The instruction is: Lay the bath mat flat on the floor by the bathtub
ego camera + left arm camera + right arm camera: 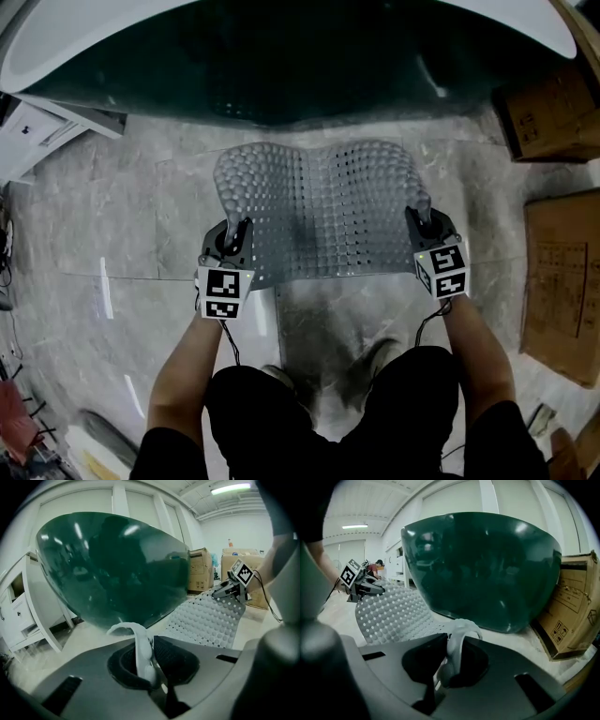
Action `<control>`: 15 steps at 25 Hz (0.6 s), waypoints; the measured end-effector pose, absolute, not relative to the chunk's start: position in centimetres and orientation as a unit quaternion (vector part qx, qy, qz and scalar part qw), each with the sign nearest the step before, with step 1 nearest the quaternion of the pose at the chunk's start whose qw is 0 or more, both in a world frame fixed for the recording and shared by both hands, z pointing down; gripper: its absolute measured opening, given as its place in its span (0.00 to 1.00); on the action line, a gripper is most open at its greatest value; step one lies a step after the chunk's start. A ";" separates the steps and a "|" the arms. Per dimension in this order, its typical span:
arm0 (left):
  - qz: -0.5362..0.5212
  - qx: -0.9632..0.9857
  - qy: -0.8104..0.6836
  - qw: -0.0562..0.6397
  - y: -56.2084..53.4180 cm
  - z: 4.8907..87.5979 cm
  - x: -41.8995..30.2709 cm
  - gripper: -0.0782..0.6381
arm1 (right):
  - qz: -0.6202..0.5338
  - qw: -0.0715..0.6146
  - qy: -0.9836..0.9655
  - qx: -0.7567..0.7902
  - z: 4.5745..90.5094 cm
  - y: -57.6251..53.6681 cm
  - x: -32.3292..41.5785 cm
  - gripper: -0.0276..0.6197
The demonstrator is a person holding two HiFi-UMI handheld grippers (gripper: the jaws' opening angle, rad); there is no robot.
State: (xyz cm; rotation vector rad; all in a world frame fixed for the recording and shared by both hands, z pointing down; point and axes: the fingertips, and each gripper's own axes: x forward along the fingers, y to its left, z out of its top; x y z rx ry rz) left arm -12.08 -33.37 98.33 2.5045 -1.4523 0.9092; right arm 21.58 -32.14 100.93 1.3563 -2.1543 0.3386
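The translucent grey, knobbly bath mat (319,211) spreads low over the marble floor in front of the dark green bathtub (281,66), its far edge near the tub's base. My left gripper (236,234) is shut on the mat's near left corner. My right gripper (422,223) is shut on the near right corner. In the left gripper view a pale fold of mat (140,644) stands pinched between the jaws, and the rest of the mat (206,618) stretches to the right gripper (234,585). The right gripper view shows the same: a pinched mat edge (457,639) and the tub (483,569) close ahead.
Cardboard boxes stand at the right, one by the tub (548,112) and one flat on the floor (562,281). A white cabinet (42,131) stands at the left by the tub's end. The person's legs and feet (375,361) are just behind the mat's near edge.
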 end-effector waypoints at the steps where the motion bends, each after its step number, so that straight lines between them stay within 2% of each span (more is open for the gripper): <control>1: 0.301 0.823 -0.479 0.054 -33.5 98.8 -12.3 0.18 | 0.127 0.283 -0.803 0.509 101.3 -32.4 21.7 0.09; 15: 0.332 0.799 -0.494 0.080 -34.6 104.0 -14.7 0.20 | 0.159 0.300 -0.778 0.529 105.2 -33.1 23.1 0.09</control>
